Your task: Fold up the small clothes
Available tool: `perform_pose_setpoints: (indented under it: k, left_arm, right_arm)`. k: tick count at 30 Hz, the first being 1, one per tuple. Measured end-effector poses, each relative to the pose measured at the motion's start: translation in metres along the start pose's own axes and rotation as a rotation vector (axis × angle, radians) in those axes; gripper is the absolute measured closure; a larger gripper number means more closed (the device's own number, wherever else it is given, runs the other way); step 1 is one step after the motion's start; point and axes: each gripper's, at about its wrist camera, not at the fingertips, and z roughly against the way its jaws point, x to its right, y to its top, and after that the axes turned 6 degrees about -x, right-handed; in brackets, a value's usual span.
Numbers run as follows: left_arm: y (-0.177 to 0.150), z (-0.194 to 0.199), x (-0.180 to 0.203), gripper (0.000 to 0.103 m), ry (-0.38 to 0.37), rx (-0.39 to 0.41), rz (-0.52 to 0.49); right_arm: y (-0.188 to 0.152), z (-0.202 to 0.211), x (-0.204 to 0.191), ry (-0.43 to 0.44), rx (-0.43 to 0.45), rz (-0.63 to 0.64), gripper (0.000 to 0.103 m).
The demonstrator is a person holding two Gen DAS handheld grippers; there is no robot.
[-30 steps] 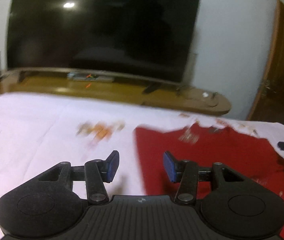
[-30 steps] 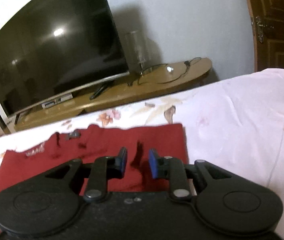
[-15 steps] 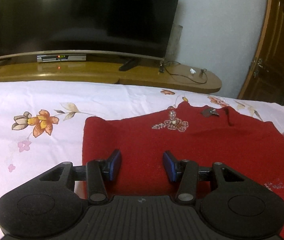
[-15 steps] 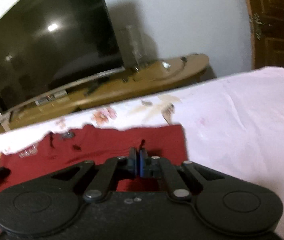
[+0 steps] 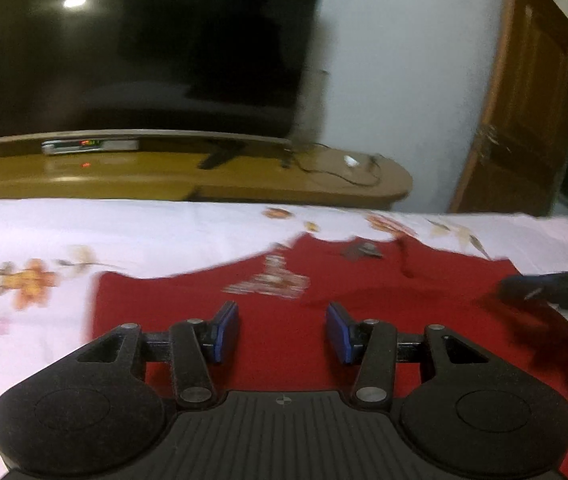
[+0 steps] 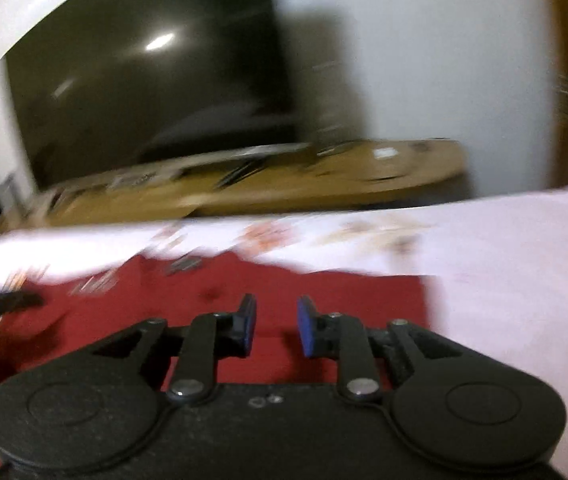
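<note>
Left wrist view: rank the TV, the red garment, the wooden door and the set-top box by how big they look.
1. TV
2. red garment, though nearness to the camera inflates it
3. wooden door
4. set-top box

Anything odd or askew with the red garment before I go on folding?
Nothing stands out. The red garment lies mostly flat on the floral sheet; left claw and right claw are open above it.

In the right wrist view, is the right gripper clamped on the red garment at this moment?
No. The right gripper has its blue pads spread apart with nothing between them, above the red garment.
</note>
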Motion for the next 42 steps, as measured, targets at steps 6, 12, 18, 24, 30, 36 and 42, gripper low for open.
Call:
perform_pose_setpoints:
  k: [6, 12, 18, 24, 30, 36, 42]
  left_arm:
    - [-0.015, -0.003, 0.005, 0.052, 0.061, -0.038, -0.088]
    - [-0.024, 0.017, -0.053, 0.029, 0.129, -0.046, 0.048]
    - [-0.023, 0.038, -0.030, 0.028, 0.172, -0.043, -0.026]
    - [-0.079, 0.094, -0.023, 0.028, 0.135, -0.077, -0.012]
    - [-0.107, 0.121, -0.018, 0.028, 0.125, -0.072, 0.049]
    - [-0.092, 0.112, -0.019, 0.028, 0.145, -0.028, 0.061]
    - [-0.070, 0.085, -0.035, 0.028, 0.183, 0.009, 0.124]
  right_arm:
    - [-0.023, -0.031, -0.058, -0.060, -0.055, 0.305, 0.067]
    - [-0.026, -0.001, 0.037, -0.179, -0.071, 0.038, 0.058]
    - [-0.017, 0.014, 0.042, -0.147, -0.085, -0.084, 0.057]
    - [-0.054, 0.097, 0.063, -0.109, -0.043, -0.220, 0.057]
    - [-0.099, 0.147, 0.058, -0.151, -0.061, -0.245, 0.057]
    - [-0.088, 0.136, 0.044, -0.098, -0.044, -0.250, 0.060]
    - [-0.054, 0.086, 0.036, -0.087, -0.028, -0.259, 0.063]
